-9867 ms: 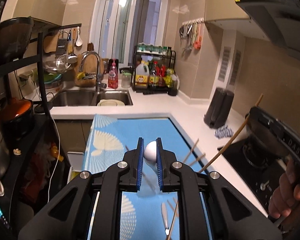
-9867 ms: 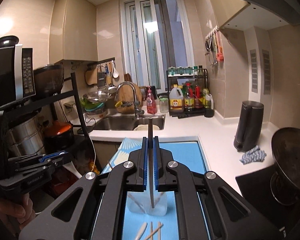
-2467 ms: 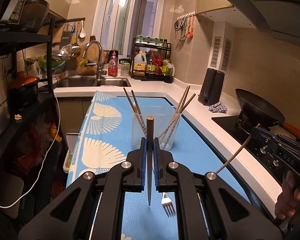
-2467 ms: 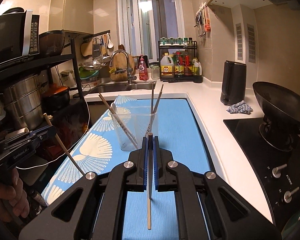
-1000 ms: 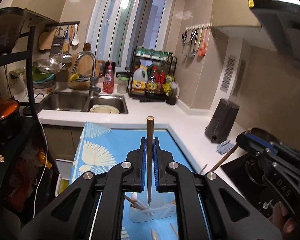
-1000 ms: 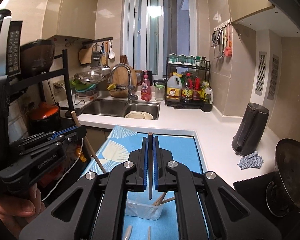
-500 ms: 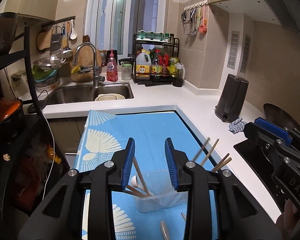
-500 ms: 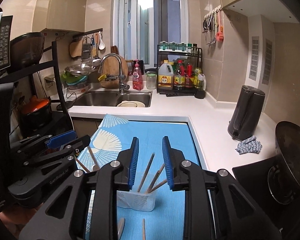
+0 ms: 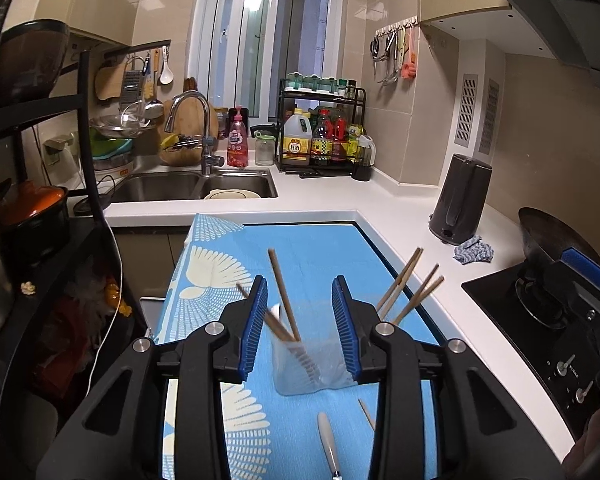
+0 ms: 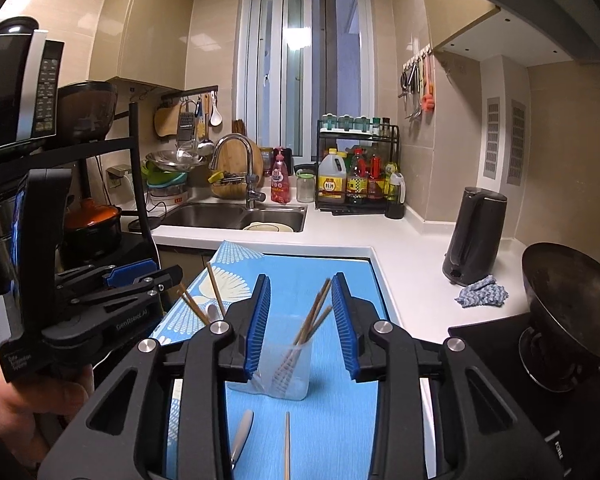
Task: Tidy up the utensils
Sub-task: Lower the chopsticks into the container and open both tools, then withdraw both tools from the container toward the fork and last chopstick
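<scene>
Chopsticks (image 9: pixel 283 294) in clear cup (image 9: pixel 312 368), loose utensil (image 9: pixel 327 440) nearby, left gripper (image 9: pixel 300 330) and right gripper (image 10: pixel 300 326) just opening, empty

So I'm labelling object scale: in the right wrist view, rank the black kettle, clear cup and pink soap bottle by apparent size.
1. black kettle
2. clear cup, close behind; nearer the camera, so unsure
3. pink soap bottle

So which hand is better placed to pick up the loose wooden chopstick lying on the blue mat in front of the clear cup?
Right, probably. The right gripper is open and empty, and the wooden chopstick lies almost centred below it. From the left gripper, also open, the chopstick sits off to its right.
</scene>
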Action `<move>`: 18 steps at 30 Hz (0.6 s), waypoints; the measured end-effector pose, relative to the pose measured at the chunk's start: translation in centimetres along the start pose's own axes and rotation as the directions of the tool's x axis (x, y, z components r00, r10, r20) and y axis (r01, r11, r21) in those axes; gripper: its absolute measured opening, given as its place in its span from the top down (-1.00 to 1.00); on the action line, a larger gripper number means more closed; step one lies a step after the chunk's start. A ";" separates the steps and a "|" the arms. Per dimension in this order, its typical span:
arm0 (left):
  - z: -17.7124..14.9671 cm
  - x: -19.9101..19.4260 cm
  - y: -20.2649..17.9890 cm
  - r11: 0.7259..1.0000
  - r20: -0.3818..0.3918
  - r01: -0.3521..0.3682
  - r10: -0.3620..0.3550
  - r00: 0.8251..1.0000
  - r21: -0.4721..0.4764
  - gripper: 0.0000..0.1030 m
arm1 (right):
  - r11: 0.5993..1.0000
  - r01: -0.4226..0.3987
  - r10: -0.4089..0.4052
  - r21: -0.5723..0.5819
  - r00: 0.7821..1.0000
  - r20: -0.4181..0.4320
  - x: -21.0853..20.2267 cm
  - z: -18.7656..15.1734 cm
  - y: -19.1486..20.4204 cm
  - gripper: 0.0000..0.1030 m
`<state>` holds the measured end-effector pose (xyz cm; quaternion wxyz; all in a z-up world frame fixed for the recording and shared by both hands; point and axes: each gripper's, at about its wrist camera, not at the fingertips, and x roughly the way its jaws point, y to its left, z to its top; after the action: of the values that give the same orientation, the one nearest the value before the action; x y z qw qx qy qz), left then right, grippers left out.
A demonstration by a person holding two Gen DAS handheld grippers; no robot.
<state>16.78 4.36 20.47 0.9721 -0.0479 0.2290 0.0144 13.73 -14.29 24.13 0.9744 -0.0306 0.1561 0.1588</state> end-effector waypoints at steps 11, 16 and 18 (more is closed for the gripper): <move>-9.8 -3.6 1.0 0.998 -0.055 -0.055 0.054 0.997 -0.013 0.23 | 0.997 -0.032 0.035 0.067 0.998 -0.043 -2.0 -9.7 0.4 0.33; -14.9 -3.4 0.5 0.999 -0.159 -0.024 0.018 0.987 -0.032 0.49 | 0.994 -0.060 0.071 0.092 0.989 -0.127 -2.2 -15.8 1.3 0.44; -16.6 -3.5 0.1 1.000 -0.172 -0.014 0.011 0.985 -0.013 0.68 | 0.993 -0.063 0.079 0.103 0.985 -0.156 -2.2 -17.6 1.4 0.48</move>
<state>6.31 2.75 7.20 0.9482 -0.0544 0.3124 0.0180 6.10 -15.60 8.12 0.9528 0.0099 0.2423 0.1828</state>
